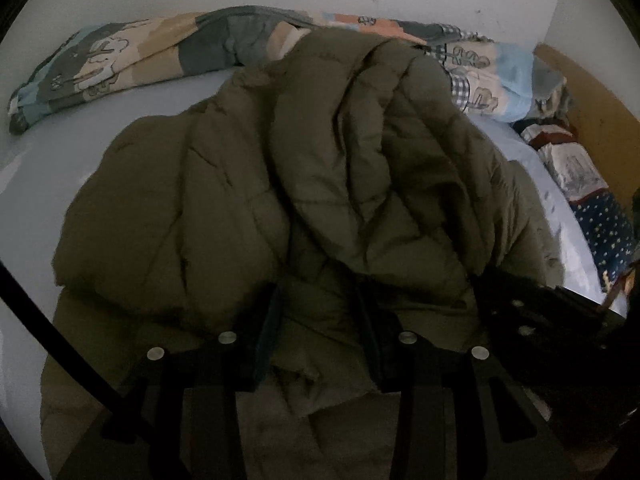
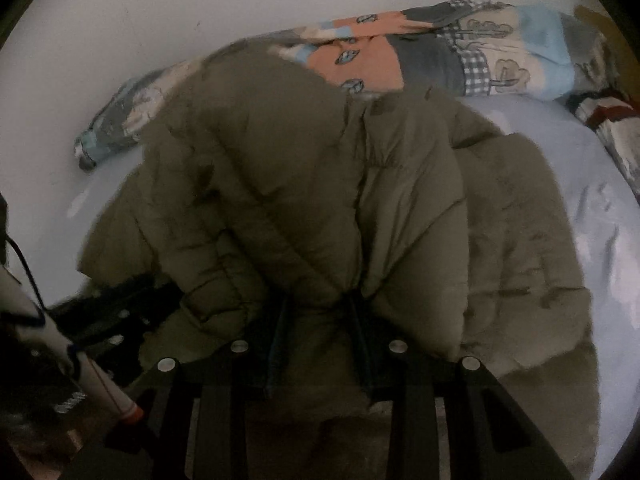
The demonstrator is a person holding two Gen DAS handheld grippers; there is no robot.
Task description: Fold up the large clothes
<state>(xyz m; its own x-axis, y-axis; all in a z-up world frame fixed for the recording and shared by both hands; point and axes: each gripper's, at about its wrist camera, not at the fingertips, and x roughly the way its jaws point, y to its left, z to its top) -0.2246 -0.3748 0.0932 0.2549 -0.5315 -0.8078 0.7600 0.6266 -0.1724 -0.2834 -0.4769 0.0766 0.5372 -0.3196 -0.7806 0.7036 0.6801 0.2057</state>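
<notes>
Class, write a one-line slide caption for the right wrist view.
Right gripper pinches an olive puffer jacket bunched on a pale blue bed sheet.

— What's your bed (image 1: 60, 152) carrying?
— A pale blue sheet, your olive puffer jacket (image 1: 320, 184) heaped at centre, a patchwork quilt (image 1: 120, 60) at twelve o'clock, patterned bedding (image 1: 592, 200) at three.

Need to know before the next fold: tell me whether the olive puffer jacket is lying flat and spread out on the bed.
No. The olive puffer jacket is bunched and lifted in thick folds between both grippers, not spread flat on the bed.
</notes>
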